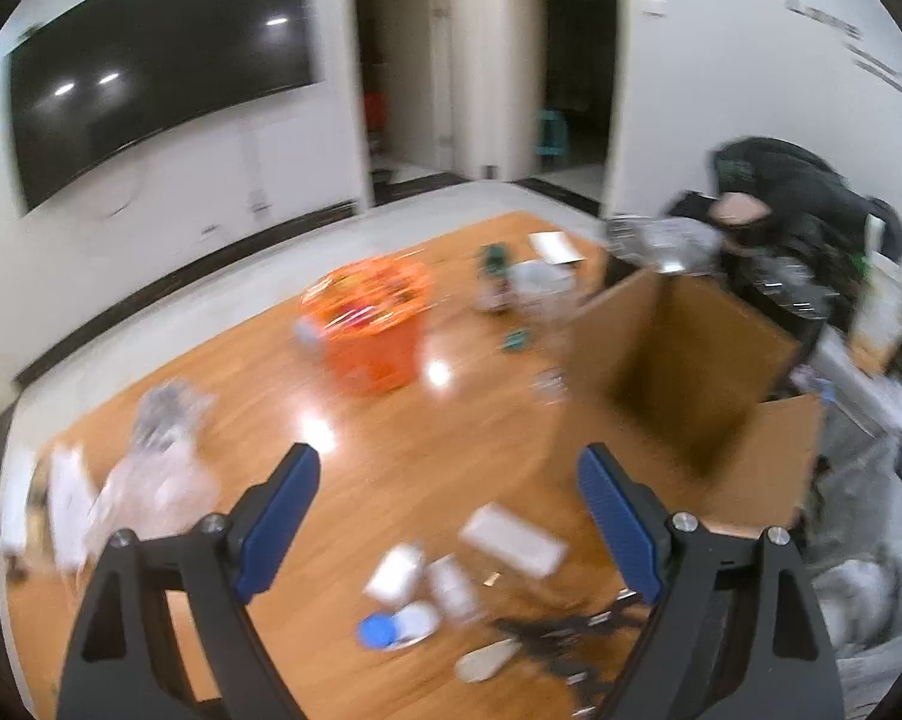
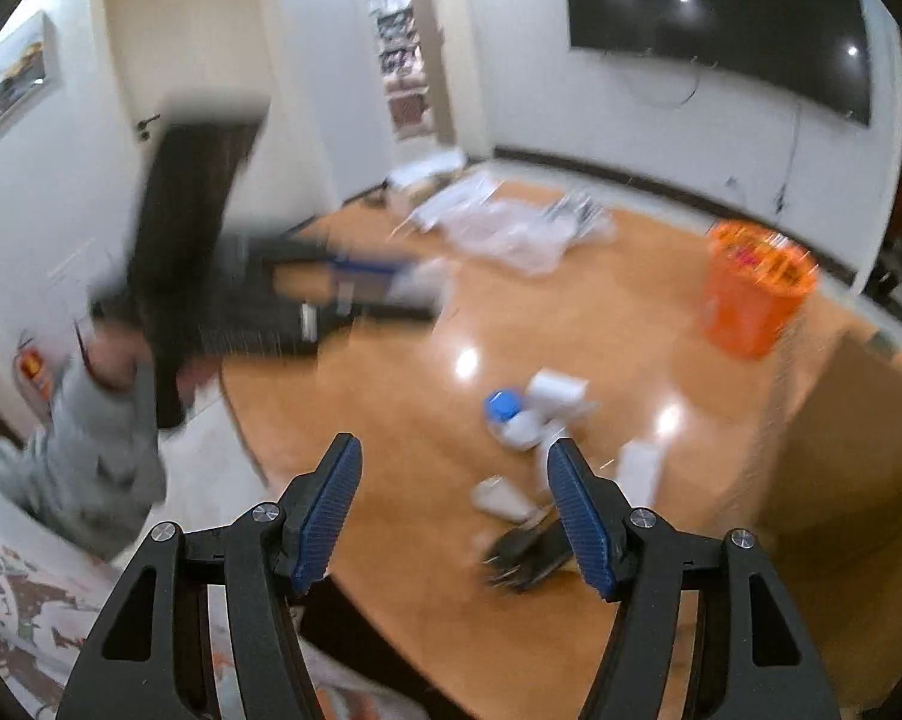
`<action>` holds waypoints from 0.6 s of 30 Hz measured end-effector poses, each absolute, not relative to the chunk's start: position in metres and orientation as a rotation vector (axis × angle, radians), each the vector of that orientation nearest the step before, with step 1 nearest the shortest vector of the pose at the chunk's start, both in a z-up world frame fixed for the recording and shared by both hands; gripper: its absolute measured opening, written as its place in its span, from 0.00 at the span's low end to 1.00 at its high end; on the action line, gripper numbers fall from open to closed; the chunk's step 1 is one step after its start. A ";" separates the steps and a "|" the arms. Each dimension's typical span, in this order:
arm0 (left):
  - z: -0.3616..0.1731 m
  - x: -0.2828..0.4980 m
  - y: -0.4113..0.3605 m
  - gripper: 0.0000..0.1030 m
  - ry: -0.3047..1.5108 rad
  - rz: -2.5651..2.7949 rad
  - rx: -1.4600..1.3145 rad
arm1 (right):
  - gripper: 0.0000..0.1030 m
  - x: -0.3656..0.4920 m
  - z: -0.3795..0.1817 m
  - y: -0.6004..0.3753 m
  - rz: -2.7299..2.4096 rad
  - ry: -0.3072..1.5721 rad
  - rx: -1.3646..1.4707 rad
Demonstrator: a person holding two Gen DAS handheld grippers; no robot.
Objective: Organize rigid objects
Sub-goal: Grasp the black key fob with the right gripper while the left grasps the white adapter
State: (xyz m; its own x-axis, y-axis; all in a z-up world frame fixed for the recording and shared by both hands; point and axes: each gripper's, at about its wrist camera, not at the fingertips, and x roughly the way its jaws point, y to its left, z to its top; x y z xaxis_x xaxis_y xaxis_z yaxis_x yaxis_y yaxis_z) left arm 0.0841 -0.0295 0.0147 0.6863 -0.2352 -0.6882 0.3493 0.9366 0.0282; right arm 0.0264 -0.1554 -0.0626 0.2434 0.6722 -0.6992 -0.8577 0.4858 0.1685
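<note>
Both views are motion-blurred. On the wooden table (image 1: 390, 450) lies a cluster of small items: a flat white box (image 1: 514, 539), a white carton (image 1: 395, 573), a jar with a blue lid (image 1: 384, 629), a white bottle (image 1: 454, 588) and dark cutlery-like pieces (image 1: 565, 624). My left gripper (image 1: 449, 468) hangs open above and behind them, holding nothing. The right wrist view shows the same cluster: blue-lidded jar (image 2: 505, 408), white carton (image 2: 556, 389), dark pieces (image 2: 529, 549). My right gripper (image 2: 454, 462) is open and empty above the table's near edge.
An orange basket (image 1: 372, 324) filled with small items stands mid-table. An open cardboard box (image 1: 691, 360) sits at the right. Crumpled clear plastic (image 1: 162, 462) lies at the left, bottles (image 1: 493, 282) at the back. A person in a grey sleeve (image 2: 96, 450) is at the left.
</note>
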 end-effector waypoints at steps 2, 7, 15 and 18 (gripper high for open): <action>-0.006 0.080 -0.002 0.83 0.765 -0.264 0.137 | 0.60 0.023 -0.080 -0.151 1.075 0.853 -0.252; -0.057 0.072 0.041 0.83 0.822 -0.201 0.057 | 0.59 0.021 -0.118 -0.156 0.989 0.930 -0.220; -0.119 0.068 0.049 0.83 0.860 -0.226 -0.012 | 0.56 0.025 -0.173 -0.173 0.754 0.962 -0.166; -0.133 0.077 0.042 0.83 0.859 -0.252 -0.017 | 0.52 0.029 -0.184 -0.175 0.750 0.959 -0.157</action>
State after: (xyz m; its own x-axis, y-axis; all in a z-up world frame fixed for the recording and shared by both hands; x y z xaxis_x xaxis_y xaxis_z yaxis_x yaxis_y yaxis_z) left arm 0.0772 0.0419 -0.1332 0.6255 -0.2262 -0.7467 0.2125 0.9703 -0.1160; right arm 0.0292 -0.1750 -0.1839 0.3476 0.5091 -0.7874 -0.6418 0.7414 0.1960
